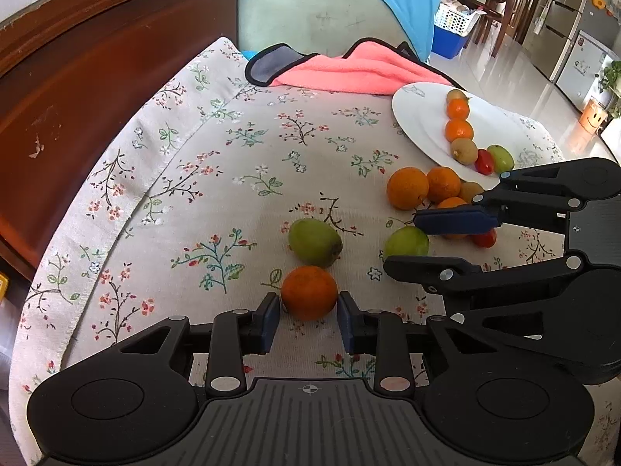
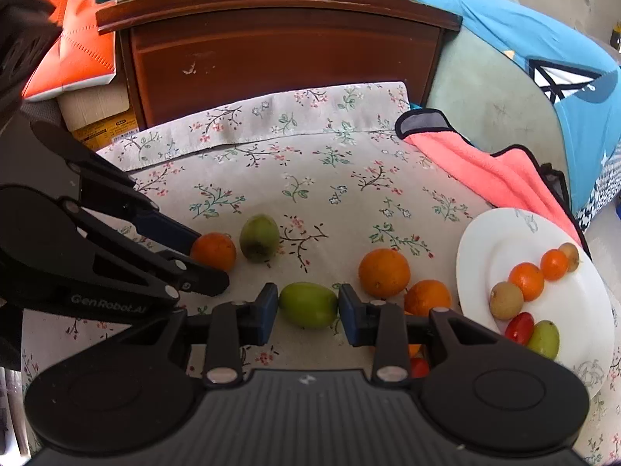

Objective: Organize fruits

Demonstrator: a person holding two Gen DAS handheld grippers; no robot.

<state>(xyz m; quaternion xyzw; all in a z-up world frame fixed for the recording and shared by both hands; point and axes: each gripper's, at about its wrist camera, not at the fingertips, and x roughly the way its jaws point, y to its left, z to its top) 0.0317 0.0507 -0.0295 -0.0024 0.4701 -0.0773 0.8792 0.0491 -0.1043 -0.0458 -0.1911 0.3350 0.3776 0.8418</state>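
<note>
Left tool [image 1: 308, 310]: clamped on a small orange fruit [image 1: 309, 292] at lower centre of the left wrist view, resting on the floral tabletop [image 1: 217, 178].
Right tool [image 2: 308, 310]: clamped on a green fruit [image 2: 307, 304] at lower centre of the right wrist view.
Plate [image 2: 485, 248]: white, right side, with a line of small fruits.
Handling: both fruits look light, round, smooth-skinned, likely to roll; grip across the widest middle, gently, to avoid bruising.
Hidden: a cherry tomato [image 2: 419, 367] and an orange piece are half covered by the right tool; exact fruit kinds are unclear.
</note>
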